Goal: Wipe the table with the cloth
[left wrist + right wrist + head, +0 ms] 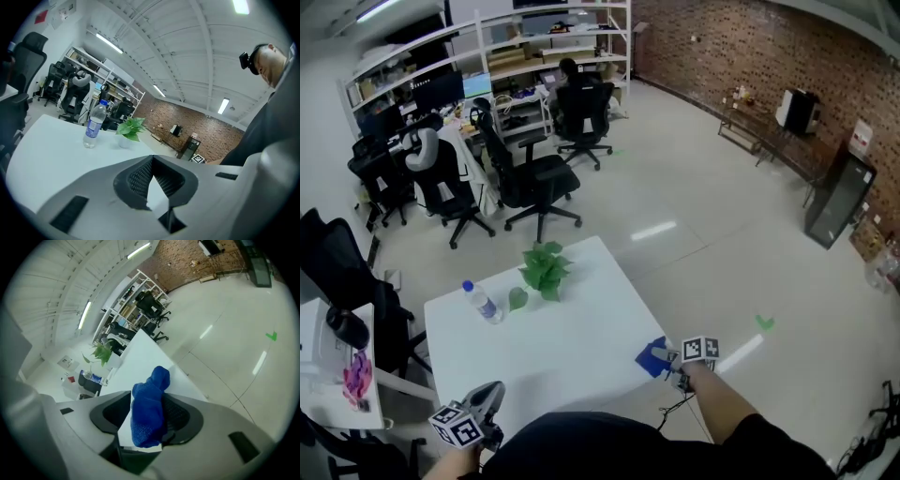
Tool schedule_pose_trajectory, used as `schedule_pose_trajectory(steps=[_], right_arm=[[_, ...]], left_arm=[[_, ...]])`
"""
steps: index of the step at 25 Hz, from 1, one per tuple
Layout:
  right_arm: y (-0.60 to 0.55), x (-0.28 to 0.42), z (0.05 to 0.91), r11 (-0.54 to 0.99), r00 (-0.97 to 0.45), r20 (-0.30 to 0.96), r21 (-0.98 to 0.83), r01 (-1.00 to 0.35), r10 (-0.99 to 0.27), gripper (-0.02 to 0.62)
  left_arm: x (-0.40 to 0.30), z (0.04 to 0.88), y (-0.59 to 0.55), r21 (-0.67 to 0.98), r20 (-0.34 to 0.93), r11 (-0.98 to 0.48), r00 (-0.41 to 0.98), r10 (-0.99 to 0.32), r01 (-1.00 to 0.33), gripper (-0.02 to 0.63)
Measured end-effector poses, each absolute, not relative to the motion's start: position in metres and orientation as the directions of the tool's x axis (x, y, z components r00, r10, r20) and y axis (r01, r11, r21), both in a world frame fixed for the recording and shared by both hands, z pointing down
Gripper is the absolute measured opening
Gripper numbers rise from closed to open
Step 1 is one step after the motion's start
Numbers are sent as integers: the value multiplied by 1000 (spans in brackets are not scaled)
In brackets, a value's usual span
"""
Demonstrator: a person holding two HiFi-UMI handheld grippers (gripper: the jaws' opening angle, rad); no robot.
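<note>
The blue cloth (654, 357) lies bunched on the white table (572, 347) at its near right corner. My right gripper (668, 359) is at that corner. In the right gripper view the cloth (147, 416) stands between the jaws of the right gripper (146, 397), leaning on the right-hand pad, with a strip of table showing between it and the other pad. My left gripper (487, 398) hovers at the table's near left edge. In its own view the left gripper (151, 160) has its tips meeting, with nothing in them.
A water bottle (481, 302) and a small potted plant (545, 270) stand on the far part of the table. Black office chairs (530, 178) and desks fill the room behind. A side desk (337, 370) with a dark chair sits close on the left.
</note>
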State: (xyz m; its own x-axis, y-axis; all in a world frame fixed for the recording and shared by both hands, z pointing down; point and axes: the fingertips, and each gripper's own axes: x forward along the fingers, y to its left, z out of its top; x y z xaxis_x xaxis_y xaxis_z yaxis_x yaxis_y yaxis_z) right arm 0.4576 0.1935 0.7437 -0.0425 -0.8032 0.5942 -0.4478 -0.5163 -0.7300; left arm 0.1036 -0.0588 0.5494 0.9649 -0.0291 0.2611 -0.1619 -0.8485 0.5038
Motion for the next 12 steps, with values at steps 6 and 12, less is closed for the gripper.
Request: schedule_pose_trajectory(steps=[6, 12], right_arm=[[190, 461, 714, -436, -17, 502, -768, -469, -865, 323], [200, 482, 644, -437, 140, 494, -559, -705, -858, 322]], left_arm=[[159, 538, -39, 512, 228, -857, 970, 83, -47, -5], [189, 526, -32, 513, 188, -859, 974, 130, 15, -5]])
